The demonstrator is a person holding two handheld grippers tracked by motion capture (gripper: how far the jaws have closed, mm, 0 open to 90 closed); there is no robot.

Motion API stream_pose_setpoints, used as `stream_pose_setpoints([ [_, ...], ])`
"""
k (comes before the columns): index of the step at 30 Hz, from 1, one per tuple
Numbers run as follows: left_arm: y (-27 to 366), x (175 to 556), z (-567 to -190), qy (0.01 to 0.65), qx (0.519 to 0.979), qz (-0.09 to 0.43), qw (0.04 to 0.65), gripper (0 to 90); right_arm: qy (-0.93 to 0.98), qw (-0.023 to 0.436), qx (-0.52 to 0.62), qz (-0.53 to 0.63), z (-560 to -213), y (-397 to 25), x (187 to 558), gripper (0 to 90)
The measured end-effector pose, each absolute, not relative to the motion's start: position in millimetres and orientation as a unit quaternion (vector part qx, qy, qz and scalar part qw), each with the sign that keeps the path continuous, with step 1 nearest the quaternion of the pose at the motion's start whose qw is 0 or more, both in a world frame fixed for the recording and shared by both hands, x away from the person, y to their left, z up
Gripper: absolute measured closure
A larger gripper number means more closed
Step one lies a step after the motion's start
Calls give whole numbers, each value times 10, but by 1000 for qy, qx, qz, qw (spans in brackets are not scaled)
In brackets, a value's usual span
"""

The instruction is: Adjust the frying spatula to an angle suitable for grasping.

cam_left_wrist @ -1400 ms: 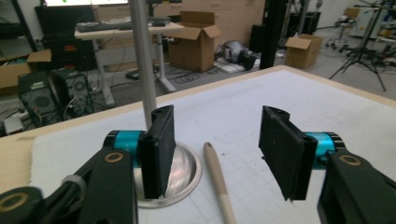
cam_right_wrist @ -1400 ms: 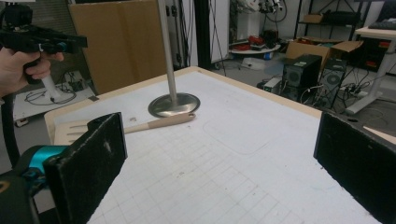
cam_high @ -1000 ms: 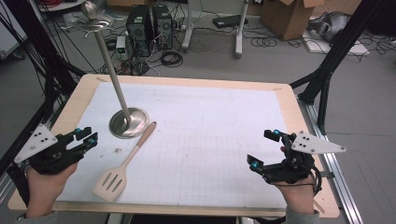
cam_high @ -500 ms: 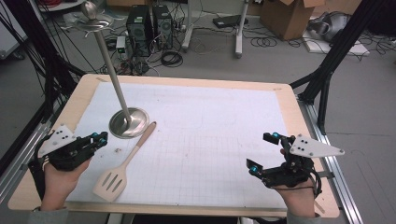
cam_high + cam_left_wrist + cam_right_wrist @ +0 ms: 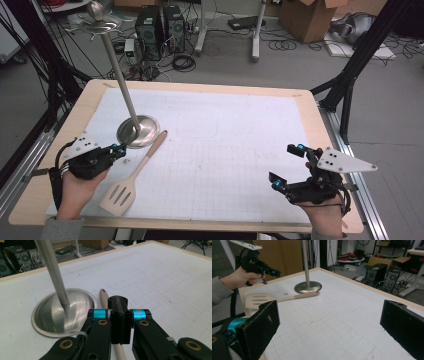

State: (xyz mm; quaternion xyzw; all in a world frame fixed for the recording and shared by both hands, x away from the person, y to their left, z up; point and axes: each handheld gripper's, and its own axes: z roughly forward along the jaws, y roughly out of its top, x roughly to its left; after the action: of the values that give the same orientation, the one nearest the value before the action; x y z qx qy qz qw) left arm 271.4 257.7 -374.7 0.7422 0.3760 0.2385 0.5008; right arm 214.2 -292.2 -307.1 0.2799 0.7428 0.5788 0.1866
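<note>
The wooden spatula [image 5: 134, 172] is lying flat near the desk's left edge, slotted blade toward the near edge, handle tip pointing up at the round steel base [image 5: 138, 131] of the tall stand, whose pole [image 5: 119, 70] is leaning off toward the far-left corner. Handle tip and base are sitting just beside each other; I can't tell if they're actually touching.

What's changing: over the last second the left tongs [image 5: 119, 148] have been sliding in from the left edge and are now hovering right over the gap between the base and the spatula handle. In the left gripper view those tongs [image 5: 119, 312] are pinched shut on nothing, with the handle [image 5: 106, 298] running underneath them. So I'm reading this as lining up for a grab on the handle, but they'll have to open first. The spatula itself isn't moving at all.

The right tongs [image 5: 289, 165] are staying parked by the near-right corner, jaws spread wide, holding nothing, well apart from everything.

Room-wise: the white gridded mat [image 5: 240, 150] is covering most of the desk [image 5: 320, 120] and the whole middle and right side is open, so there's loads of space to carry the spatula that way. The tight spot is the stand base and pole right next to the handle, easy to bump going down. The blade is also sitting near the near edge.
</note>
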Motion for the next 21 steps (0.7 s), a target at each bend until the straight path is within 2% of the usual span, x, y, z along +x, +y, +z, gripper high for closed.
stream_pose_setpoints([
  [7, 2418, 2785, -3811, 374, 760, 239, 475, 896, 743, 185, 284, 577, -3083, -2929, 2125, 14],
  [21, 2408, 2942, -3904, 380, 769, 228, 460, 896, 745, 183, 286, 574, -3107, -2949, 2101, 14],
])
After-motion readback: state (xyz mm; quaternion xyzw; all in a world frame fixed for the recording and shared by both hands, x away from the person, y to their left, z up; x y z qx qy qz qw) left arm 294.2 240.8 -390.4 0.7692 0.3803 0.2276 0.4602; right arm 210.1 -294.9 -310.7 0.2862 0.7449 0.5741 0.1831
